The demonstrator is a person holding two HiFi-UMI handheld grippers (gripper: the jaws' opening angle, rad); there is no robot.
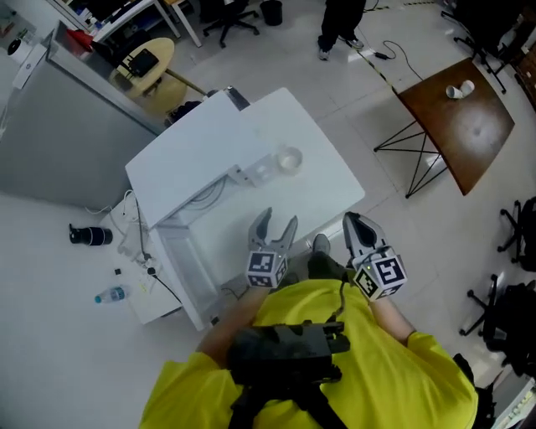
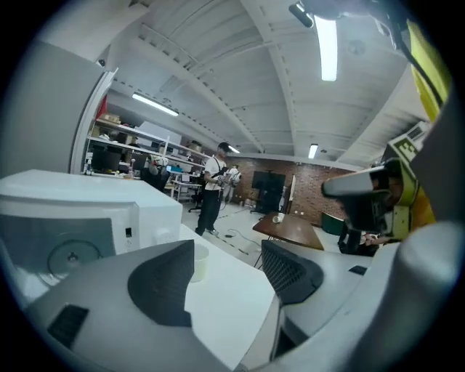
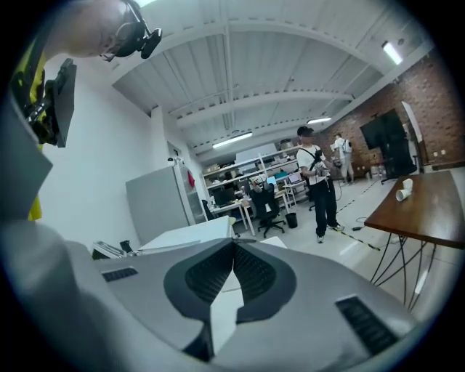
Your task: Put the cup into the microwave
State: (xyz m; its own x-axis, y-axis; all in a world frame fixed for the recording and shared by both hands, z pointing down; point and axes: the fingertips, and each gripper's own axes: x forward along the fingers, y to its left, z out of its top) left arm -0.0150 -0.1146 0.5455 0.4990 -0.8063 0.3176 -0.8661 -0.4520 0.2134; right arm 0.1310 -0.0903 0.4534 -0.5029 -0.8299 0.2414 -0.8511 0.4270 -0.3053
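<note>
A small pale cup point(image 1: 289, 159) stands on the white table point(image 1: 327, 180), just right of the white microwave point(image 1: 188, 163). In the left gripper view the cup point(image 2: 199, 262) peeks out beside the left jaw, next to the microwave point(image 2: 73, 225), whose door looks closed. My left gripper point(image 1: 279, 219) hovers over the table's near part, short of the cup, open with nothing between its jaws point(image 2: 225, 280). To the right of it, at the table's near edge, my right gripper point(image 1: 353, 221) is shut and empty, its pads meeting point(image 3: 234, 251).
A brown table point(image 1: 469, 134) carrying a white cup stands to the right. A person point(image 1: 339, 25) stands at the far side. On the floor at the left lie a black bottle point(image 1: 90, 235), a plastic bottle point(image 1: 110, 295) and cables. Office chairs stand around.
</note>
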